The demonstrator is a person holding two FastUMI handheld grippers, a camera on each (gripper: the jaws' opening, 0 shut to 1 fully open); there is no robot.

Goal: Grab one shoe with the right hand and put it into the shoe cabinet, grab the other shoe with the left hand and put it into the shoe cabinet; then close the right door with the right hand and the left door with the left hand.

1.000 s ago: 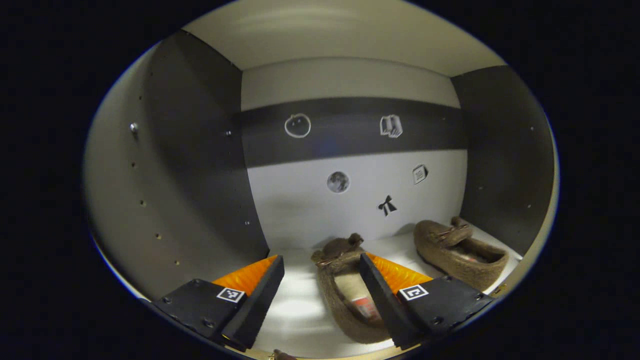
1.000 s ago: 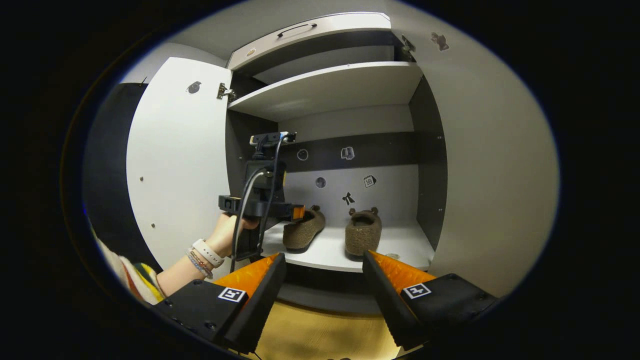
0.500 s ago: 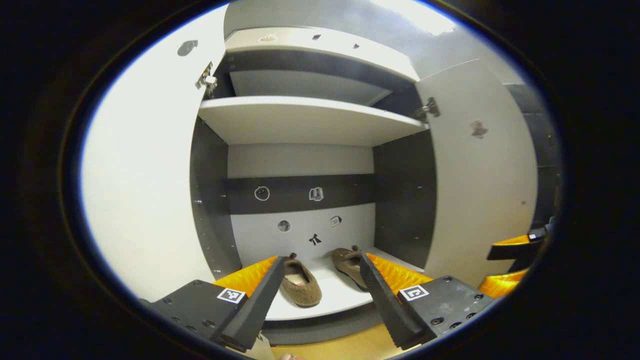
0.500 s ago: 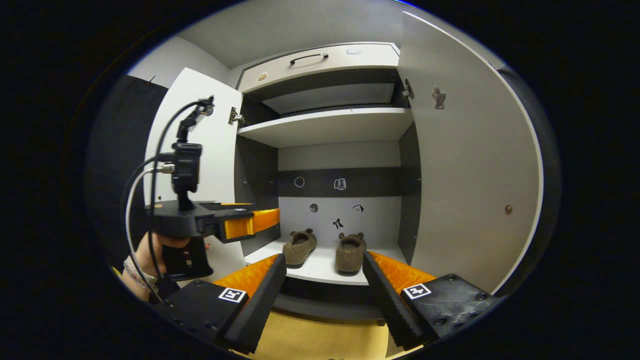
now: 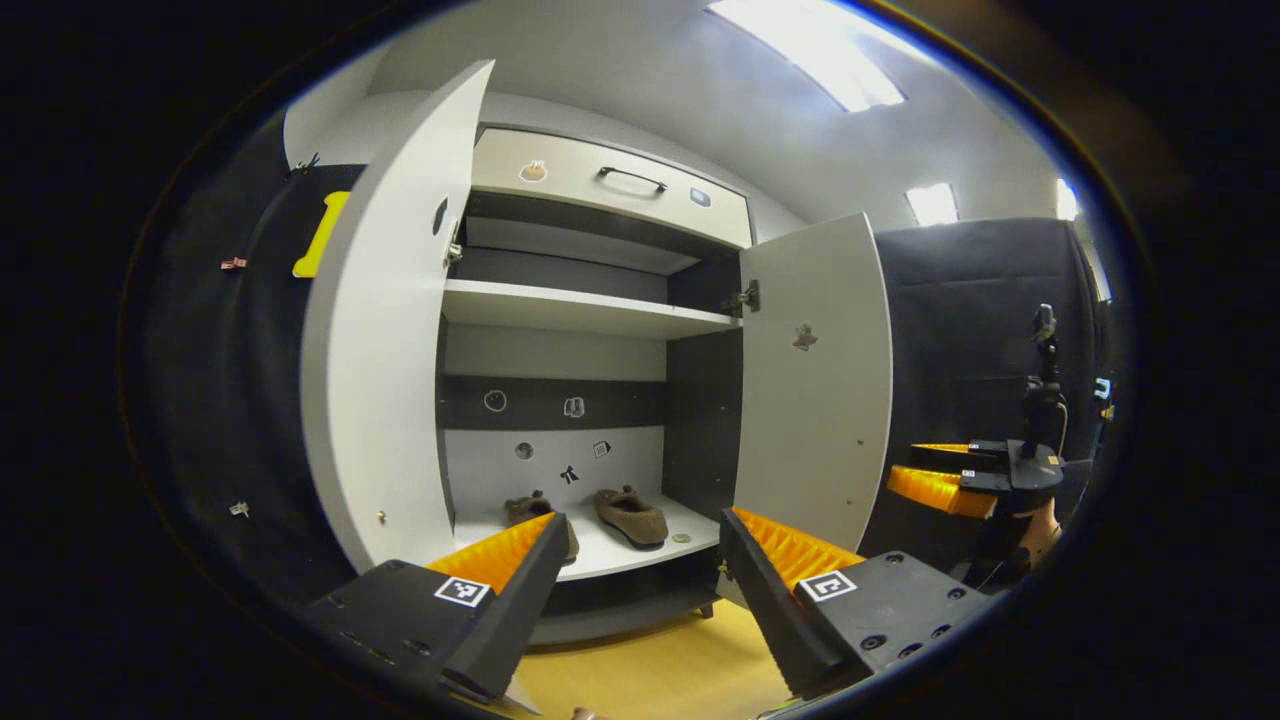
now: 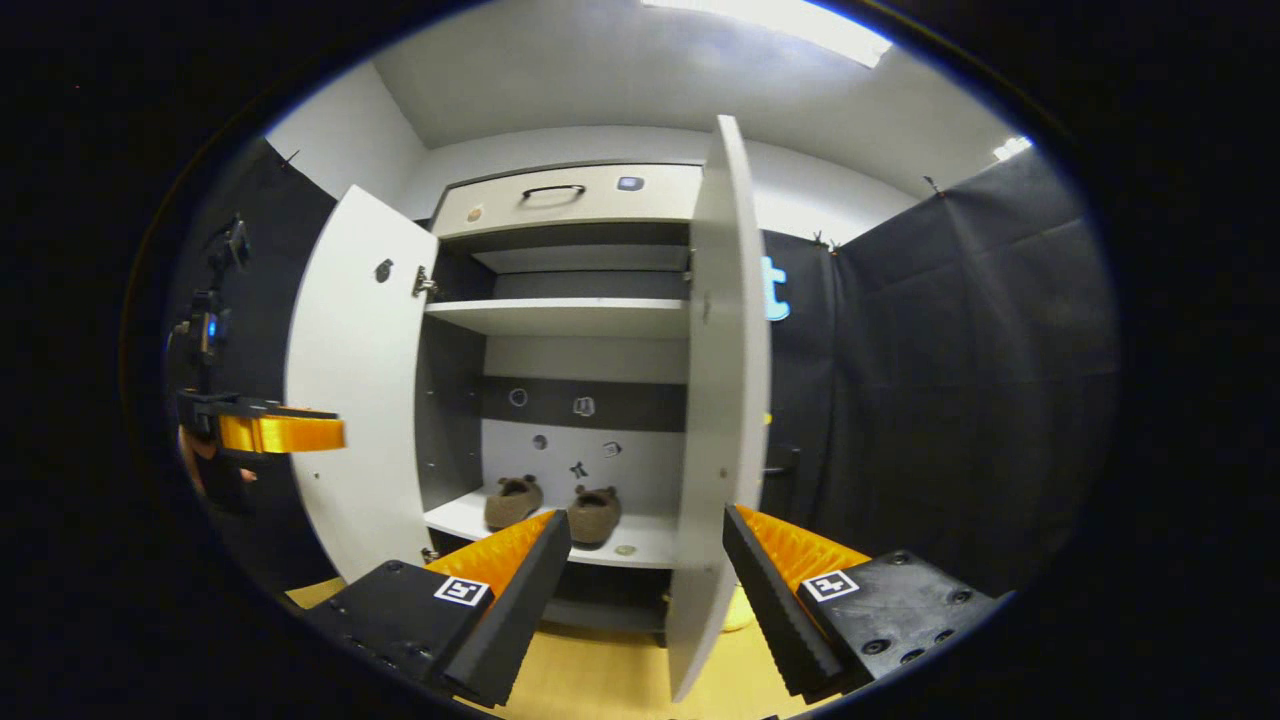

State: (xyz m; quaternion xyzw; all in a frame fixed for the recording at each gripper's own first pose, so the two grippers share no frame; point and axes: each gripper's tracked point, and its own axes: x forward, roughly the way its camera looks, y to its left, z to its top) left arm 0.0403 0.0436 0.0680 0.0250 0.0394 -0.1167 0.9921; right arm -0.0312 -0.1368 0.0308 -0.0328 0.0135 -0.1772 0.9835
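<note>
1. Left gripper (image 5: 640, 580) has its fingers wide apart and holds nothing. It sits in front of the cabinet (image 5: 590, 190).
2. Right gripper (image 6: 645, 580) also has its fingers apart and holds nothing. In the left gripper view it shows at 3 o'clock (image 5: 935, 470), with a hand (image 5: 1045, 525) under it.
3. Both shoes sit side by side on the bottom shelf (image 5: 630, 550). In the left gripper view one shoe (image 5: 632, 515) is in plain sight. The other shoe (image 5: 525, 508) is partly behind a finger.
4. In the right gripper view the two shoes are at 6 o'clock, low in the cabinet.
5. Left door (image 5: 385, 370) stands open.
6. Right door (image 6: 720, 400) stands open too. In the right gripper view we see it almost edge-on, between the gripper's fingers.
7. Below the cabinet is a wood floor (image 5: 660, 670).
</note>
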